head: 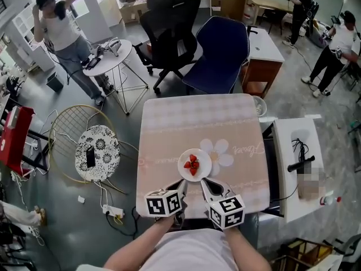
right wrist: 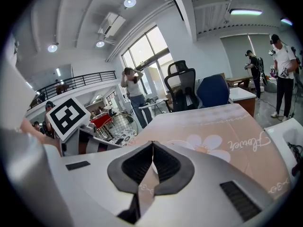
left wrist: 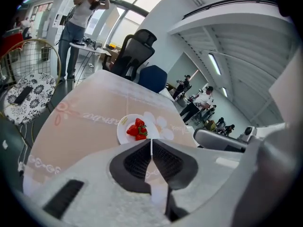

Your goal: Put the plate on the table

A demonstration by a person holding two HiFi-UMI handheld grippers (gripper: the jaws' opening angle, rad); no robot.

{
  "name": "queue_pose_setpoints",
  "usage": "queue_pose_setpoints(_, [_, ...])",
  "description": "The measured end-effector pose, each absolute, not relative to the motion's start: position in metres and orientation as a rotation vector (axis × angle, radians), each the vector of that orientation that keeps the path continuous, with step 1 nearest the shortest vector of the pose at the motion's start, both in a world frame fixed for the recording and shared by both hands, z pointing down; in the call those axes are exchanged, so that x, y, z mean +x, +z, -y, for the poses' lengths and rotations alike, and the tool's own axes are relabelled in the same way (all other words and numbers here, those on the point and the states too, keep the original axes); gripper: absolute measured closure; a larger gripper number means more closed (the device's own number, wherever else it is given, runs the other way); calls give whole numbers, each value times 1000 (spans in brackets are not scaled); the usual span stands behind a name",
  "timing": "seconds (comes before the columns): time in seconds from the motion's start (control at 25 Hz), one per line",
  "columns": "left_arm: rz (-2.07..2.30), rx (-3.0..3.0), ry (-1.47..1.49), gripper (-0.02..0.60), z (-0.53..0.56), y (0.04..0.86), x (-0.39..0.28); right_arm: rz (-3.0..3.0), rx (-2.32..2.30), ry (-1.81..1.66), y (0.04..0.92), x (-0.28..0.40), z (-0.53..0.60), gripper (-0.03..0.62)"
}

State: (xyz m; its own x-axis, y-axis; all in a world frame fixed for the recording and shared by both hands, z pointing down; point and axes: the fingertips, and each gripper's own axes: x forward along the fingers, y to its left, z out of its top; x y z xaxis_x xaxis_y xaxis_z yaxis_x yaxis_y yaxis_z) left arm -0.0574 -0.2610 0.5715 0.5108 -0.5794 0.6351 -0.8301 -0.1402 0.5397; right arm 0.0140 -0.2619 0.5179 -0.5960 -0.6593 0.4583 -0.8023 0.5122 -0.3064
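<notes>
White round plate (head: 194, 165) on pink tablecloth (head: 169, 134), left gripper (head: 183, 182), right gripper (head: 203, 181) both closed, empty.

**An open-plan office hall with workstations**

Swivel office chairs, one black (head: 169, 33) and one blue (head: 217, 52), are seen on a grey floor (head: 73, 236) behind a cloth-covered table (head: 197, 129). Wooden desks (head: 268, 3) and a round side table (head: 110, 58) are set further back. A power strip (head: 113, 210) with cables is laid on the floor. Standing people (head: 337, 47) fitted with head-mounted gear are seen at the edges. Tall windows (right wrist: 142, 56), a mezzanine railing (right wrist: 90, 77) and recessed ceiling lights (right wrist: 129, 3) are shown in the right gripper view.
</notes>
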Motion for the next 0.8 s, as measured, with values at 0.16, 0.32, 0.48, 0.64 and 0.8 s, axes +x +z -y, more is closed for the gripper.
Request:
queue_pose_setpoints(0.16, [1154,1925,334,574,252,549,-57,2498,1237,684,502,5,251,589])
queue_pose_setpoints(0.32, [1136,2012,314,575,244,529,-56,2519,1235,628,488,-4,239,591])
queue_pose_setpoints(0.48, [1131,2095,302,575,236,511,-57,2535,1247,581,474,-10,227,591])
queue_pose_setpoints(0.64, [1123,2186,302,576,222,496,-55,2540,1278,567,468,-11,213,591])
queue_pose_setpoints(0.8, [1113,2241,320,577,208,490,-54,2533,1296,566,464,-11,201,591])
